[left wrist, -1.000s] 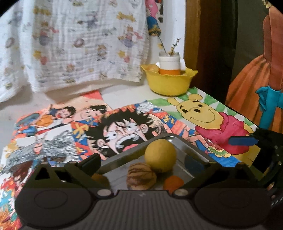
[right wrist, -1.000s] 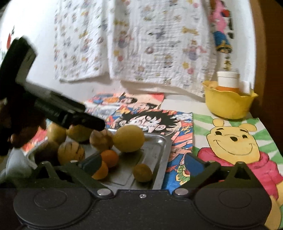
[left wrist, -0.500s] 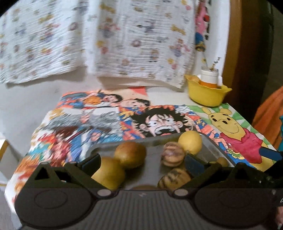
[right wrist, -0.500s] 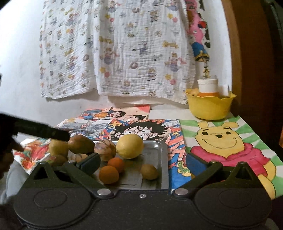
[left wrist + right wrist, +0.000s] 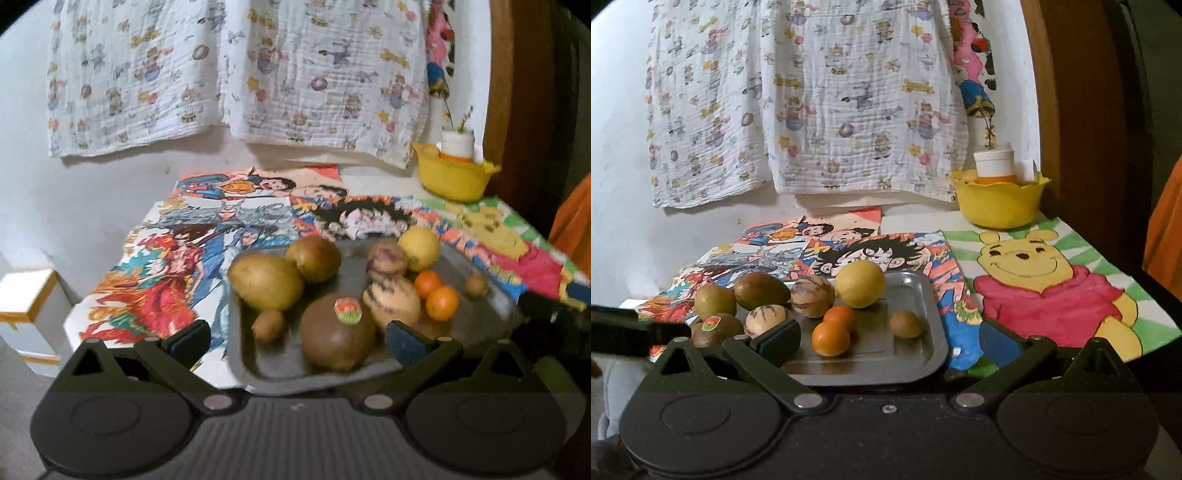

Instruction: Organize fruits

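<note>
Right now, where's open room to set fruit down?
Free: the tray floor right of the small brown fruit, and the bear drawing between tray and yellow bowl. Crowded: the tray's left half, from the stickered fruit to the oranges.

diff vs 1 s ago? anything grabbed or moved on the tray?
Only the cameras moved. The left hand-held gripper pulled back and swung left, so the whole metal tray now shows, and it has dropped to the left edge of the right view. The right hand-held gripper shifted slightly. Both are open and empty. The yellow fruit, two oranges and the rest lie as before.
</note>
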`<state>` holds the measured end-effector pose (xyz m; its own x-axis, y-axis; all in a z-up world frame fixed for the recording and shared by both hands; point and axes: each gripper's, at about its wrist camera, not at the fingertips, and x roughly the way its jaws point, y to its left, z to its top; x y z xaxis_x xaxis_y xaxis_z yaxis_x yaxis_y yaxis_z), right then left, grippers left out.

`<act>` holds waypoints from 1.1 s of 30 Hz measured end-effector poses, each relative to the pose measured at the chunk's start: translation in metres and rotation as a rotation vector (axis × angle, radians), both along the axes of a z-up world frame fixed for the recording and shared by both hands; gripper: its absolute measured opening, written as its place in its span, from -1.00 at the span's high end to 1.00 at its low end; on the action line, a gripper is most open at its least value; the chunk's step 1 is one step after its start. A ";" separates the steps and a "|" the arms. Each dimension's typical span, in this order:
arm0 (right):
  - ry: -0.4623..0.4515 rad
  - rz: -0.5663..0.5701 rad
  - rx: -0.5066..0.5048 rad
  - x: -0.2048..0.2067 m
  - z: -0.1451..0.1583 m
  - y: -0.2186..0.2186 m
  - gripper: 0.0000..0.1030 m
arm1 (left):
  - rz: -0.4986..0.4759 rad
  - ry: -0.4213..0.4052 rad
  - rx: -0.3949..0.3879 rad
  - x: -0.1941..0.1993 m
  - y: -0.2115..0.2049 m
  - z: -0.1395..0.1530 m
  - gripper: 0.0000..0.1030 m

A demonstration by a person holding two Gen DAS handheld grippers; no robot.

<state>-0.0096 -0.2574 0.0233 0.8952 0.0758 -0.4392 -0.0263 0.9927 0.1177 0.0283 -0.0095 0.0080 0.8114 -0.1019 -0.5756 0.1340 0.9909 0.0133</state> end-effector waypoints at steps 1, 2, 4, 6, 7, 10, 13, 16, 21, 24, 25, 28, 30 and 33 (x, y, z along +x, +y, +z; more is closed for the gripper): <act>0.002 0.003 0.005 -0.003 -0.001 0.002 -0.99 | 0.000 0.007 0.014 -0.002 -0.001 0.000 -0.99; 0.001 0.016 0.006 -0.005 -0.002 0.004 -0.99 | 0.002 0.009 0.017 -0.004 0.000 0.000 -0.99; -0.003 0.044 0.001 -0.008 -0.003 0.009 -0.99 | 0.007 0.010 0.006 -0.008 0.002 0.000 -0.99; -0.008 0.070 -0.018 -0.012 -0.004 0.016 -0.99 | 0.003 0.023 -0.004 -0.011 0.003 0.000 -0.99; -0.014 0.080 -0.030 -0.014 -0.003 0.019 -0.99 | -0.002 0.028 -0.005 -0.013 0.004 -0.001 -0.99; -0.035 0.101 -0.054 -0.018 -0.003 0.028 -0.99 | -0.007 0.037 0.008 -0.018 0.003 -0.002 -0.99; -0.027 0.122 -0.052 -0.018 -0.003 0.031 -0.99 | 0.000 0.030 0.015 -0.021 0.004 -0.001 -0.99; -0.022 0.124 -0.036 -0.017 -0.003 0.031 -0.99 | 0.012 0.024 0.011 -0.022 0.006 0.000 -0.99; -0.013 0.111 -0.016 -0.015 -0.004 0.029 -0.99 | 0.024 0.042 -0.003 -0.020 0.010 -0.001 -0.99; -0.004 0.105 -0.004 -0.012 -0.005 0.027 -0.99 | 0.037 0.047 -0.018 -0.019 0.015 -0.002 -0.99; -0.002 0.103 0.000 -0.012 -0.005 0.026 -0.99 | 0.041 0.049 -0.021 -0.019 0.016 -0.002 -0.99; 0.003 0.096 0.005 -0.010 -0.006 0.024 -0.99 | 0.049 0.054 -0.031 -0.019 0.019 -0.002 -0.99; 0.003 0.091 0.007 -0.010 -0.006 0.022 -0.99 | 0.053 0.056 -0.033 -0.018 0.019 -0.003 -0.99; 0.003 0.088 0.006 -0.010 -0.005 0.021 -0.99 | 0.057 0.054 -0.036 -0.019 0.020 -0.002 -0.99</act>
